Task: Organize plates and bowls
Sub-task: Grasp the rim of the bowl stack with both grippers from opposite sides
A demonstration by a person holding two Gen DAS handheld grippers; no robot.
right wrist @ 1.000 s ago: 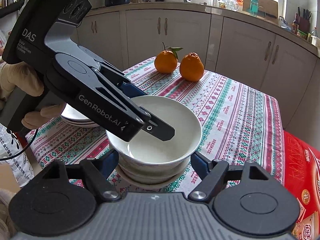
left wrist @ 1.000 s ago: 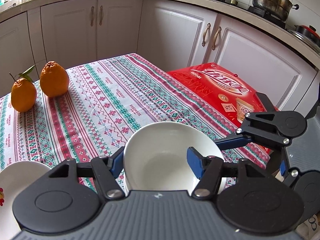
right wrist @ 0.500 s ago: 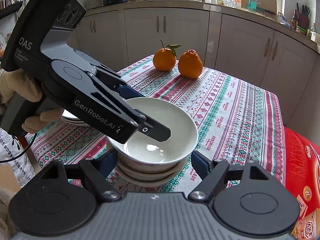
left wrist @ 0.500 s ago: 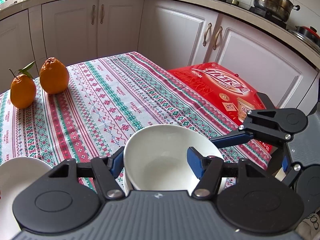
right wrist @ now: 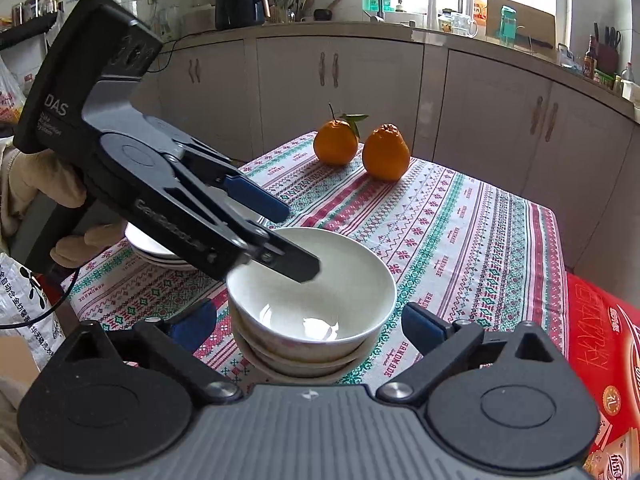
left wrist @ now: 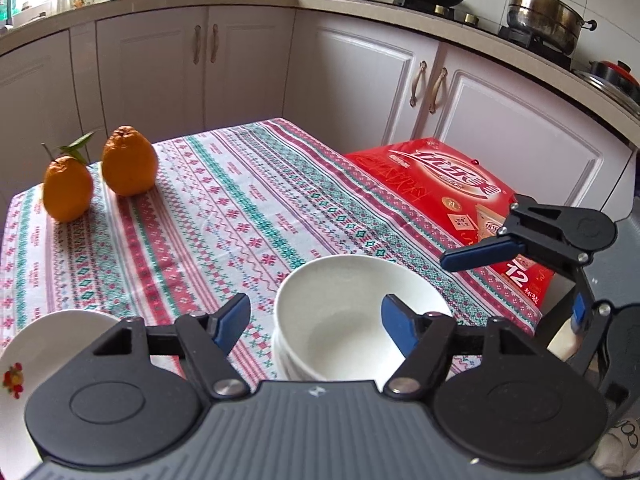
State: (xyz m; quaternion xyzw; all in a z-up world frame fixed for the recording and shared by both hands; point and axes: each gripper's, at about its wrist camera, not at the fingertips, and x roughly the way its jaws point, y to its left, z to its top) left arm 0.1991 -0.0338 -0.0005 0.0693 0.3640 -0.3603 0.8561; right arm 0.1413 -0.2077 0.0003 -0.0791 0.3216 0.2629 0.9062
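Left gripper [left wrist: 316,322]: hanging spread — one finger reaching inside top bowl [left wrist: 360,316].
Right gripper [right wrist: 308,326]: hovering released — flanking bowl stack [right wrist: 308,356].

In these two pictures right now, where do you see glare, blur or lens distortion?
Right wrist view: window light leaves a bright glare patch inside the top bowl; the left gripper looks slightly smeared at its near finger. Left wrist view: sharp; the fisheye bends the counter edge into a curve, and the corners are dark.
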